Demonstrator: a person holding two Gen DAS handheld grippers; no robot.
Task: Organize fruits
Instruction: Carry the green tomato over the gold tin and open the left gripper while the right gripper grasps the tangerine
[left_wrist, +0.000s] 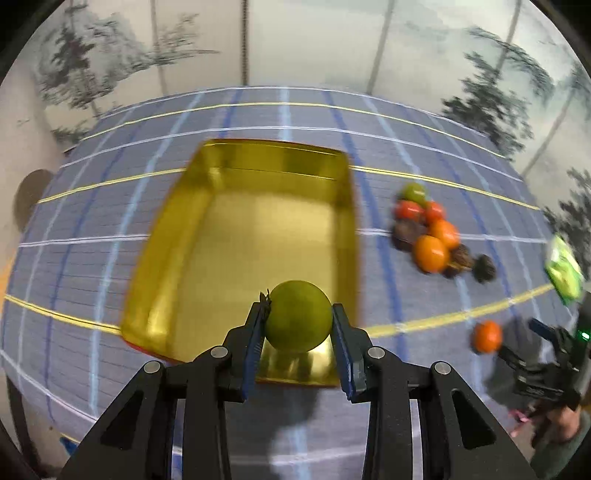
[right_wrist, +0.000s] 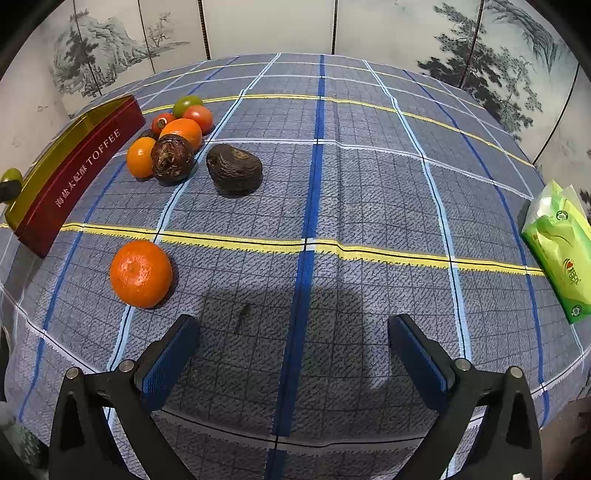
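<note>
Left gripper (left_wrist: 299, 321) fingers clamped on green fruit (left_wrist: 298, 316), poised over near rim of gold tin (left_wrist: 177, 236). Round, firm-looking, smooth: likely to roll; grip across widest part. Right gripper (right_wrist: 293, 350) fingers wide, empty. Lone orange (right_wrist: 141, 273) ahead-left of them; fruit pile (right_wrist: 173, 140) beyond, tissue pack (right_wrist: 557, 247) far right. Nothing blocking.

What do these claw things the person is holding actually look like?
Both look alike. The left gripper and right gripper have matte black angular link arms with silver round pins at the joints. Each finger carries a flat blue ribbed pad. A green light glows on the right gripper's body.
</note>
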